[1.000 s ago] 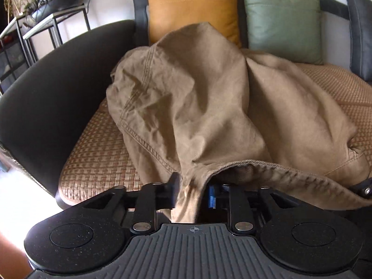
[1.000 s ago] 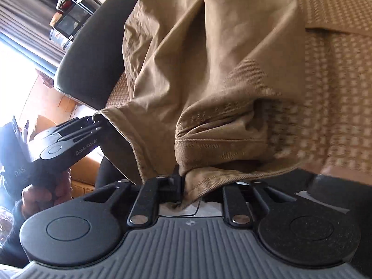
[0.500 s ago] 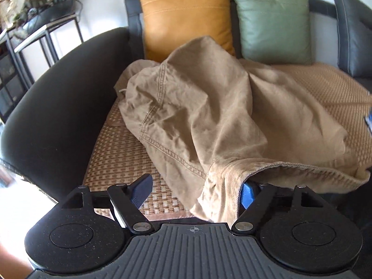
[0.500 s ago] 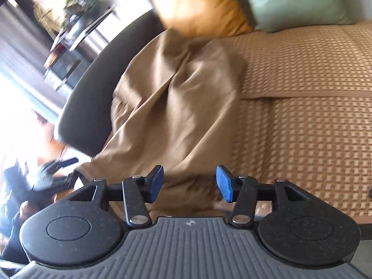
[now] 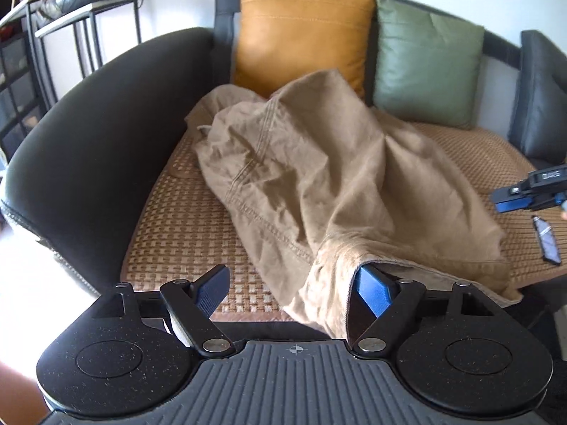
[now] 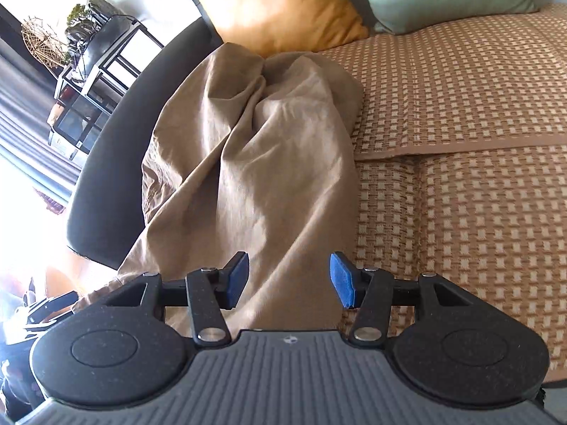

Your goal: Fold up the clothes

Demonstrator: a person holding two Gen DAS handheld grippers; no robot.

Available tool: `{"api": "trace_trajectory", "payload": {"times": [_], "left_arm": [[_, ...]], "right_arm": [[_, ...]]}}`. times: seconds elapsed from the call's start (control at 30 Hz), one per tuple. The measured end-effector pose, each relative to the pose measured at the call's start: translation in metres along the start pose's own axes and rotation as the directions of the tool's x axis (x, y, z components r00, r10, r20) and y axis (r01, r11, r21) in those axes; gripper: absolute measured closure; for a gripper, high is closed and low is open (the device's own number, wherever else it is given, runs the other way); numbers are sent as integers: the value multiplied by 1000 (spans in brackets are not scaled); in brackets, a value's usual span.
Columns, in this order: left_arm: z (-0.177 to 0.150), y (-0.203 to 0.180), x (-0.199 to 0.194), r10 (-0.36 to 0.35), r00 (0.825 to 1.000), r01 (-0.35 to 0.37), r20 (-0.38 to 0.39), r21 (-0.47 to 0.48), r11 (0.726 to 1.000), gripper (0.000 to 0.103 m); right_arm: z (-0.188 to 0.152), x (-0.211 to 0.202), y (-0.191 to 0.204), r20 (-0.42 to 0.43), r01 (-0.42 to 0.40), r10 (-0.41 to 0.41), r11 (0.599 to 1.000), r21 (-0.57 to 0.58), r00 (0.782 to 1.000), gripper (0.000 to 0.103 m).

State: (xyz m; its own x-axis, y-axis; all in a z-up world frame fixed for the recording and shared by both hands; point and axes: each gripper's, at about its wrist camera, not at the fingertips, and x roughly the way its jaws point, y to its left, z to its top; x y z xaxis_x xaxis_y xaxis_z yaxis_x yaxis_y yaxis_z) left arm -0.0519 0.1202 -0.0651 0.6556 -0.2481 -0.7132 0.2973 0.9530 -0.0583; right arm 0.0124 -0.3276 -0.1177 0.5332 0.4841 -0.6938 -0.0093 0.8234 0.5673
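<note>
Woven sofa seat (image 5: 184, 233) holds crumpled tan trousers (image 5: 319, 177) — left gripper (image 5: 294, 288) and right gripper (image 6: 288, 279) jaws spread, gripping nothing.

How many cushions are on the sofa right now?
3: an orange cushion against the backrest behind the tan trousers, a green cushion beside it, and a dark grey cushion at the far right. More may sit outside the view.

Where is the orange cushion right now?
The orange cushion stands against the sofa back, left of the green cushion in the left wrist view, behind the tan trousers.
</note>
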Motion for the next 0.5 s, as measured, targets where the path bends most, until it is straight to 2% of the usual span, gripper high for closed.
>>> {"api": "trace_trajectory", "payload": {"times": [0.1,0.17,0.27,0.33,0.37,0.5], "left_arm": [[4,4,-11,-35,998,34,43,20,999,12],[10,9,-11,-28,998,26,51,36,999,12],[32,20,5,95,988,-93,118,-22,995,10],[52,31,31,179,973,-165,149,-102,981,8],[63,39,48,196,969,-176,148,-138,975,8],[110,71,125,197,977,-173,76,-246,954,8]], "right_arm": [[3,2,1,3,13,-13,1000,-10,1000,46],[4,3,-1,2,20,-20,1000,-12,1000,46],[7,7,-5,-6,27,-27,1000,-7,1000,46],[10,11,-7,-8,45,-45,999,5,999,46],[12,12,-7,-6,50,-50,999,12,999,45],[16,13,-6,4,47,-47,999,10,999,44]]}}
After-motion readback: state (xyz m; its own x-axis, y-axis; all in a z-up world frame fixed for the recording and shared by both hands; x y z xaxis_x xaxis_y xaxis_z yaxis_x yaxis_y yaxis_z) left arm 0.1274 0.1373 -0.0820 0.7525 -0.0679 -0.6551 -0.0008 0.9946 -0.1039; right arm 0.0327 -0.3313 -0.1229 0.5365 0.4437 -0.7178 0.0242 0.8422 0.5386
